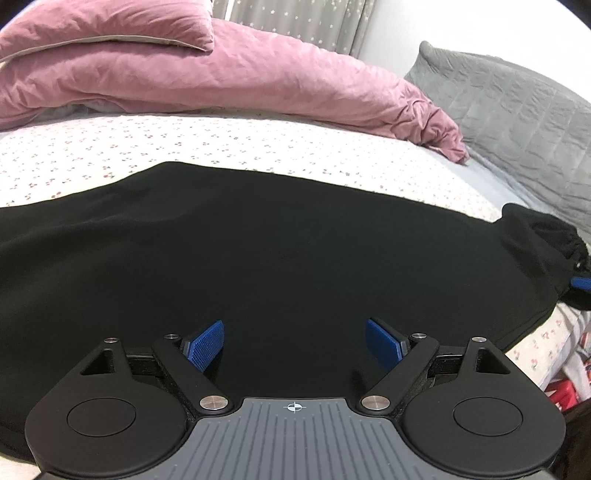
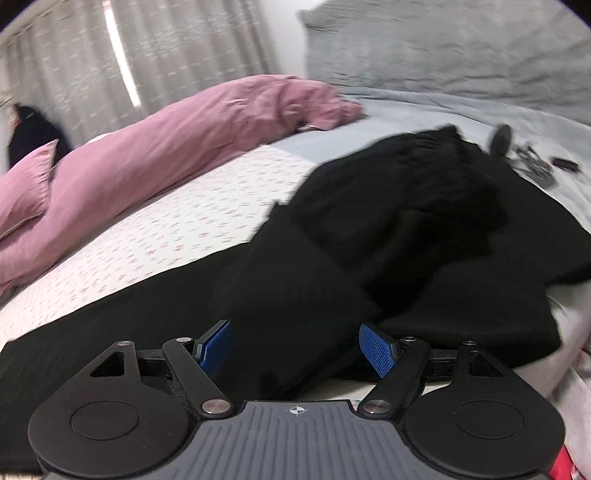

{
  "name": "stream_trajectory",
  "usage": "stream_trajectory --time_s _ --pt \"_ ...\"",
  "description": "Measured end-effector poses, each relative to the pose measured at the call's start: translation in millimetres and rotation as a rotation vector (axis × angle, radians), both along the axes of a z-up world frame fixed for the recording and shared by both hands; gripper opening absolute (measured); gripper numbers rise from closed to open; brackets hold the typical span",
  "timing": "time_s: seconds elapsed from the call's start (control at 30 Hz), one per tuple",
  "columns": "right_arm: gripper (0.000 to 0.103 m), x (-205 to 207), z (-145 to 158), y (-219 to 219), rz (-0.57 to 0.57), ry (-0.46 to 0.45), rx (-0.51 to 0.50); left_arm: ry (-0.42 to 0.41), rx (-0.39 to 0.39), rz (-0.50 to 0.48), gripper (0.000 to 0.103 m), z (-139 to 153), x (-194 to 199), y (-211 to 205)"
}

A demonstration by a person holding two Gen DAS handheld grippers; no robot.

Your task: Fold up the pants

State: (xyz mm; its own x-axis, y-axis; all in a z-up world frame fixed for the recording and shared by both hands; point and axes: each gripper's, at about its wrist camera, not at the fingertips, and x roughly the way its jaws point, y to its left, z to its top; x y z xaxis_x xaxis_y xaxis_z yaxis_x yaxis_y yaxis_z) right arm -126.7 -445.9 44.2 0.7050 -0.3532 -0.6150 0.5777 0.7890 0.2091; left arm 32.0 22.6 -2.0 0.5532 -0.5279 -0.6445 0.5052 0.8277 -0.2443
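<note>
Black pants lie spread flat across the flowered bed sheet, their bunched waistband at the right. My left gripper hovers over the smooth cloth, open, its blue pads wide apart with nothing between them. In the right wrist view the same pants lie in overlapping folded layers, the gathered waistband at the far end. My right gripper is open above the near layer, its pads clear of the cloth. The other gripper's blue pad peeks in at the right edge of the left wrist view.
A pink duvet and pillow are heaped along the far side of the bed. A grey quilted pillow leans at the head. Small dark items lie on the pale sheet beyond the waistband. Curtains hang behind.
</note>
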Motion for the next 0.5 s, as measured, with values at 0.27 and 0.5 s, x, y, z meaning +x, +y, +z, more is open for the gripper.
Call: stream_trajectory --time_s 0.27,0.5 --pt "0.06 5.1 -13.4 -9.4 -0.061 0.022 0.072 0.01 0.014 -0.016 0.086 -1.6 0.1 -8.7" --pt "0.047 9.3 -18.8 -16.8 -0.077 0.004 0.12 0.019 0.035 -0.033 0.086 -4.6 2.3 -11.0"
